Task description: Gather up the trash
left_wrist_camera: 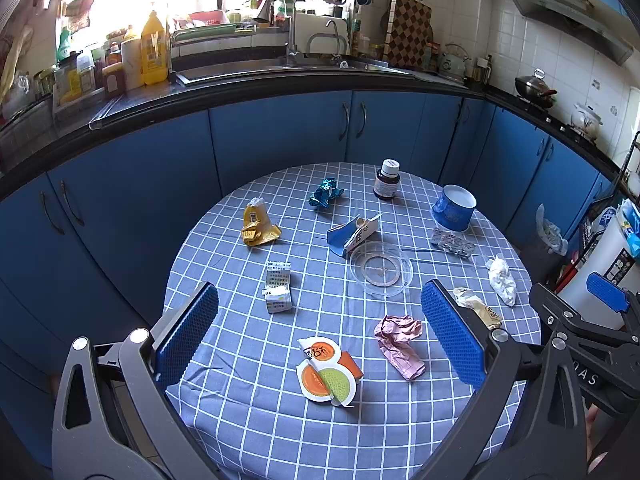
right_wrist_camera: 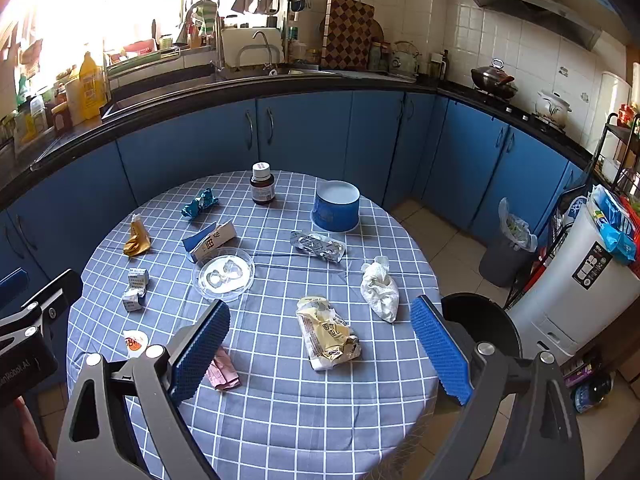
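Observation:
Trash lies scattered on a round table with a blue checked cloth [left_wrist_camera: 280,420]. My left gripper [left_wrist_camera: 320,336] is open above the near edge, over an orange and green lid [left_wrist_camera: 326,376] and a pink crumpled wrapper [left_wrist_camera: 398,344]. My right gripper [right_wrist_camera: 320,348] is open over a cream food wrapper [right_wrist_camera: 326,334], with a white crumpled tissue [right_wrist_camera: 380,288] just beyond. Farther off lie a yellow wrapper [left_wrist_camera: 258,224], a teal foil [left_wrist_camera: 325,194], a blue carton [left_wrist_camera: 352,234], a small folded box [left_wrist_camera: 278,294] and a blister pack [right_wrist_camera: 318,245].
A brown bottle [right_wrist_camera: 263,184], a blue tub [right_wrist_camera: 335,206] and a clear plastic dish [right_wrist_camera: 223,274] stand on the table. A black bin [right_wrist_camera: 480,320] sits at the table's right side, a lined bin [right_wrist_camera: 508,244] and a white appliance [right_wrist_camera: 576,292] beyond. Blue cabinets ring the back.

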{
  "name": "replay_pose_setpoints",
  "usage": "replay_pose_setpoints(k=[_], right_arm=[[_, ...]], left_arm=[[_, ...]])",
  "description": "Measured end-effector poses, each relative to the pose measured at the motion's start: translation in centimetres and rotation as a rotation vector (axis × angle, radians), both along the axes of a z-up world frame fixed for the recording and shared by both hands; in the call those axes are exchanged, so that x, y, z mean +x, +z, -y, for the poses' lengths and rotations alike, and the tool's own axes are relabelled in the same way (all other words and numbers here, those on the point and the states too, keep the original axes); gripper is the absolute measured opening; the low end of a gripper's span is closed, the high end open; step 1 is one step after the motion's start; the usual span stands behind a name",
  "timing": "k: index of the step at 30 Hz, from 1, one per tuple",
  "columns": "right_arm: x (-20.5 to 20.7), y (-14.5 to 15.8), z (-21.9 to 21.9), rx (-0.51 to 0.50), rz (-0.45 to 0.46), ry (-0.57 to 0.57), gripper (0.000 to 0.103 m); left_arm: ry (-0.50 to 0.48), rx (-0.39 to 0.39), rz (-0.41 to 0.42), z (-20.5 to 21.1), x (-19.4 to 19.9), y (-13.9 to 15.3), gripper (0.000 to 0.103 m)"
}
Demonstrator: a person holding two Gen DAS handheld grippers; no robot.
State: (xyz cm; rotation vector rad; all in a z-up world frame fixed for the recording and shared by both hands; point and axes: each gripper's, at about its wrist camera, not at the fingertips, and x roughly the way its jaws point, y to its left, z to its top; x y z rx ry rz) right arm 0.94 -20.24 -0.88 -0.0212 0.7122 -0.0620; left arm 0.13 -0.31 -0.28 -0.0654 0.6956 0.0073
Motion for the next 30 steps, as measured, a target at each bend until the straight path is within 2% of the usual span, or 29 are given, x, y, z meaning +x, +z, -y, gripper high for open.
replay_pose_setpoints(k=[30], right_arm=[[-0.2, 0.11, -0.07, -0.002, 0.003, 0.0, 0.089]], left_arm=[[-0.006, -0.017, 0.002, 0.06, -0.38, 0.21, 0.1]])
